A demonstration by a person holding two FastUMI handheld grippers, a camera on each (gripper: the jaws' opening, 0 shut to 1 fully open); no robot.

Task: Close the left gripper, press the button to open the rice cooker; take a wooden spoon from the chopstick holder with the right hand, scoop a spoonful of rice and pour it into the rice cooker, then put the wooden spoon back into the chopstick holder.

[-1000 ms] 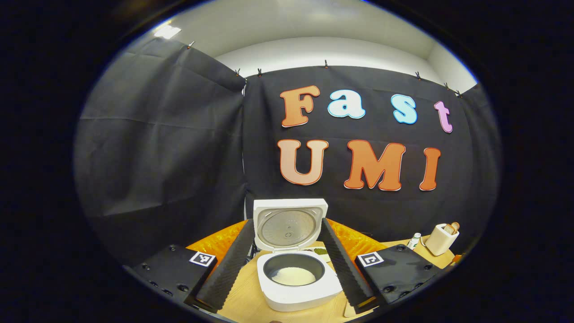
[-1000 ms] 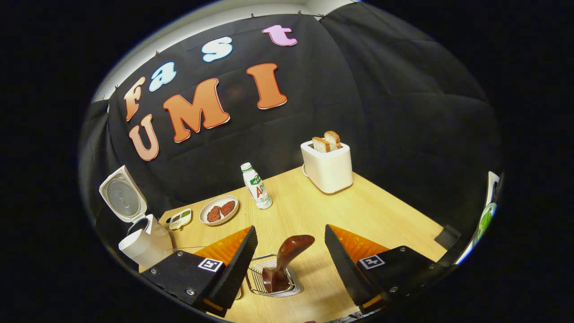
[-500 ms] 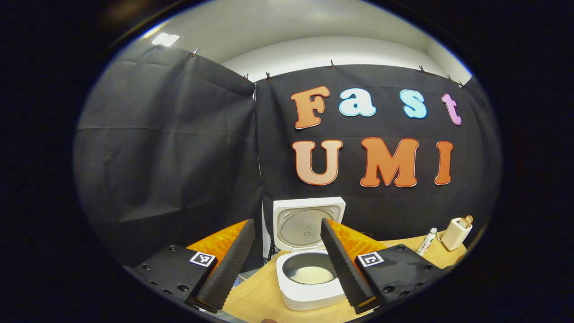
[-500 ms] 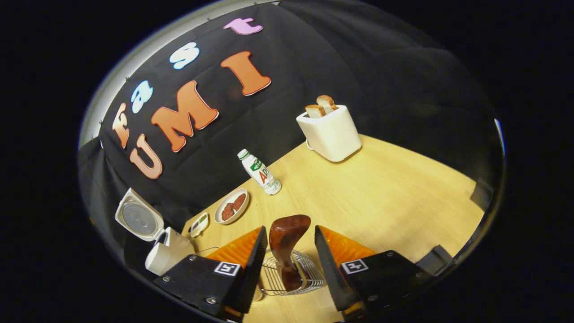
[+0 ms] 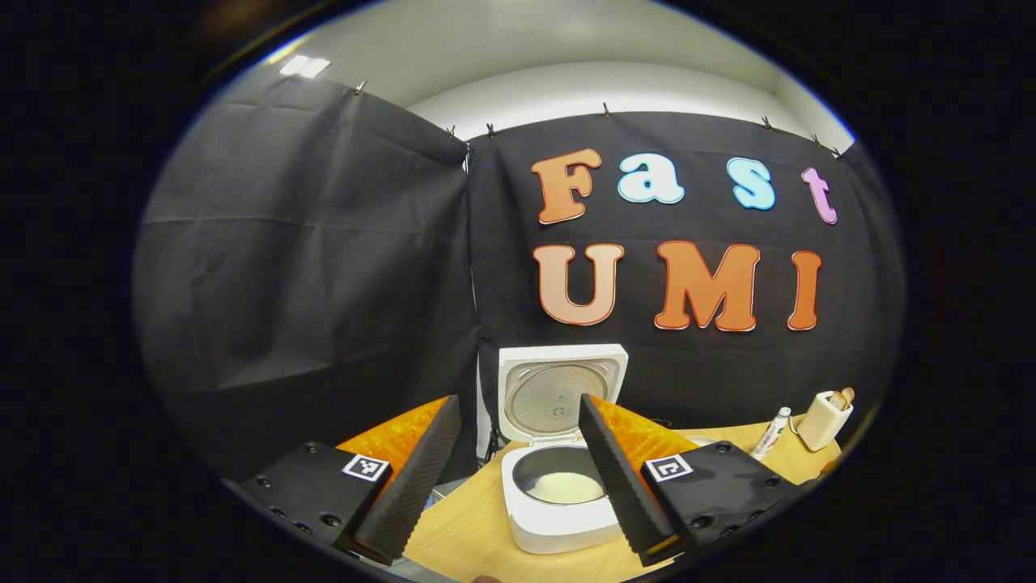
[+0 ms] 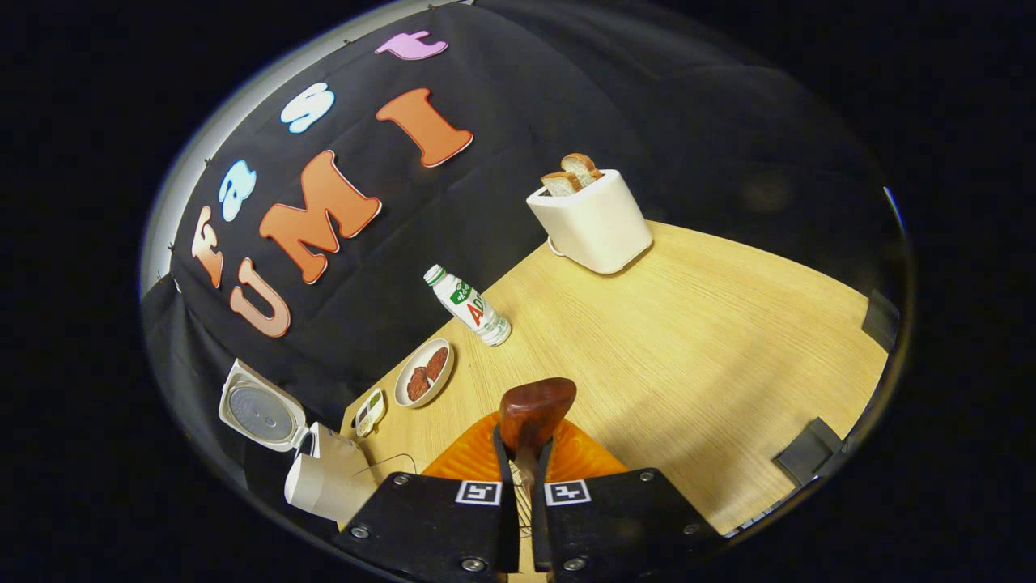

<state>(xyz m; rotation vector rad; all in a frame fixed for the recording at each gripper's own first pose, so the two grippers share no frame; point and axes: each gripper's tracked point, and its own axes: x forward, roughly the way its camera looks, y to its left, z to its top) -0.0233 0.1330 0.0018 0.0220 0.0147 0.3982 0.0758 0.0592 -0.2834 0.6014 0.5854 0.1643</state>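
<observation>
Low at the bottom centre of the right gripper view, right gripper point(image 6: 522, 474) is clamping both fingers on the wooden spoon point(image 6: 534, 409) handle, likely for lifting it from the wire chopstick holder point(image 6: 524, 512) beneath; spoon is looking glossy, rounded, dark brown. Lower centre of the left gripper view, left gripper point(image 5: 514, 478) is hanging wide apart, empty, framing the smooth white rice cooker point(image 5: 558, 518), lid standing up, pale rice inside

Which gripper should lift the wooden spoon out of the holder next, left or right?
Right. The right gripper is shut on the wooden spoon, above the wire chopstick holder. The left gripper is open, facing the open rice cooker.
</observation>
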